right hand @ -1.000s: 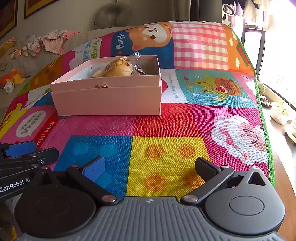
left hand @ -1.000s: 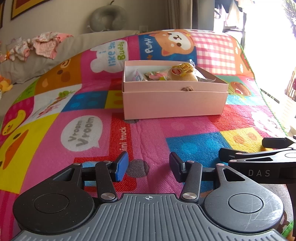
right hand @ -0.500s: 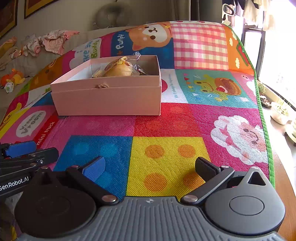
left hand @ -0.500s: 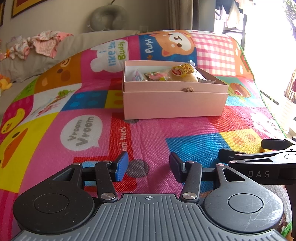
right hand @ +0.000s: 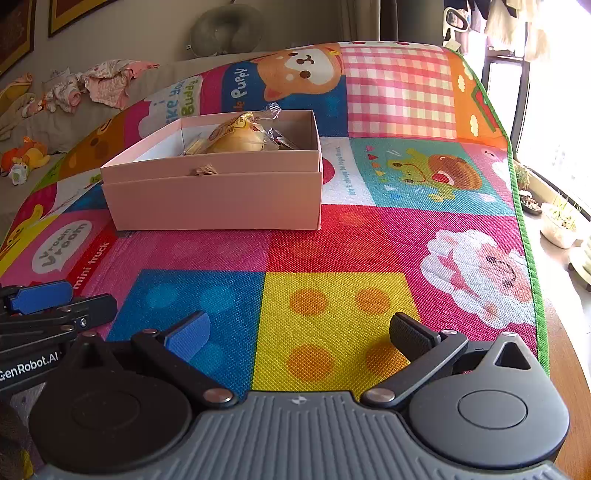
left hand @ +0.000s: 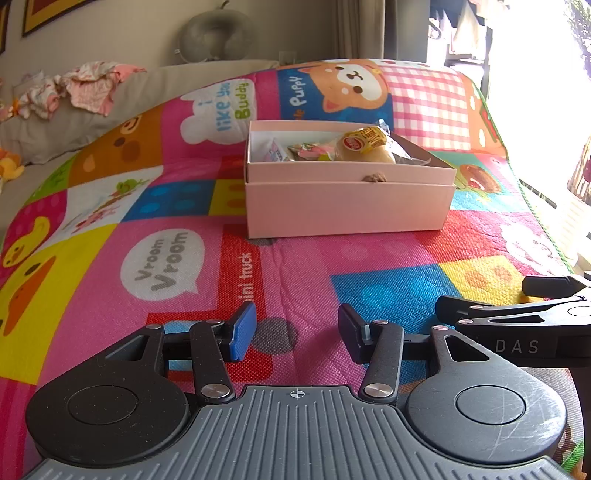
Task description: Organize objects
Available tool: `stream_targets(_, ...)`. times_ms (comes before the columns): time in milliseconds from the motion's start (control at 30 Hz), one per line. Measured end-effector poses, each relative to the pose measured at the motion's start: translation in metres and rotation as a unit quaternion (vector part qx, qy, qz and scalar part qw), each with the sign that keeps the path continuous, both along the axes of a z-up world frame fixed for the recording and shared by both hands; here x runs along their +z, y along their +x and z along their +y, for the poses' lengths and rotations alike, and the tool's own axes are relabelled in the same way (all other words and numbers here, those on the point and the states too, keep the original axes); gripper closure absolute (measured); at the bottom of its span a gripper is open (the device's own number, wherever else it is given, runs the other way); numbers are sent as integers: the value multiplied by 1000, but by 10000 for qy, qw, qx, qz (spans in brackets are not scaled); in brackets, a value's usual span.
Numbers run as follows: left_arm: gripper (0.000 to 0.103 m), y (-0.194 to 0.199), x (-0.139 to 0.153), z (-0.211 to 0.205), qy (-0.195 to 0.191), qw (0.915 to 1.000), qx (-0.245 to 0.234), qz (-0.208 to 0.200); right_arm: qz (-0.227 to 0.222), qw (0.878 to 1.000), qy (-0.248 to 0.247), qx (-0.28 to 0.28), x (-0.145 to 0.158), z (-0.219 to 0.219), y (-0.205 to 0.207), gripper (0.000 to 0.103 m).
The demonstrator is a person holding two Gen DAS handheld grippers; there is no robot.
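Note:
A pale pink open box [left hand: 347,210] [right hand: 218,199] stands on the colourful play mat [left hand: 155,206] [right hand: 332,254]. Inside lie a wrapped yellow bun [left hand: 364,149] [right hand: 236,138] and small snack packets [left hand: 303,152]. My left gripper [left hand: 297,332] hovers low over the mat, well short of the box, open with nothing between its fingers. My right gripper [right hand: 299,334] is open wider, also empty, above the yellow and blue squares. Each gripper shows at the edge of the other's view: the right gripper's side [left hand: 517,317] and the left gripper's side [right hand: 40,306].
The mat's green edge [right hand: 528,236] runs along the right, with a wooden rim and potted plants [right hand: 557,221] by the window beyond. Behind the mat are a grey sofa with crumpled clothes [left hand: 85,88], soft toys [right hand: 26,158] and a grey neck pillow [left hand: 214,35].

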State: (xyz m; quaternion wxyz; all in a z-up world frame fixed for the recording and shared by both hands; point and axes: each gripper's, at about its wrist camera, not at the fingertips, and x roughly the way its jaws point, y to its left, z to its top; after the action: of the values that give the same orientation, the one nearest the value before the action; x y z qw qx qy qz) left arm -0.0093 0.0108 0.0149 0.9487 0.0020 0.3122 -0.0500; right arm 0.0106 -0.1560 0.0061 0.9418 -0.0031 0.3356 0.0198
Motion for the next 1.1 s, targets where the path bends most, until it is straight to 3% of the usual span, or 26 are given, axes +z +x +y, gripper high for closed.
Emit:
stream_targets(500,49,1,-1,0,75,10000,-3,-4,-1,10000,0,-5,0,0,0,0)
stream_targets(800,49,0,0,5,-111,9999,-9,-10,-1,10000,-1,-6,0,0,0,0)
stream_targets(1100,49,0,-1,-1,50,10000,-10,-7,0,10000,0,-5,0,0,0,0)
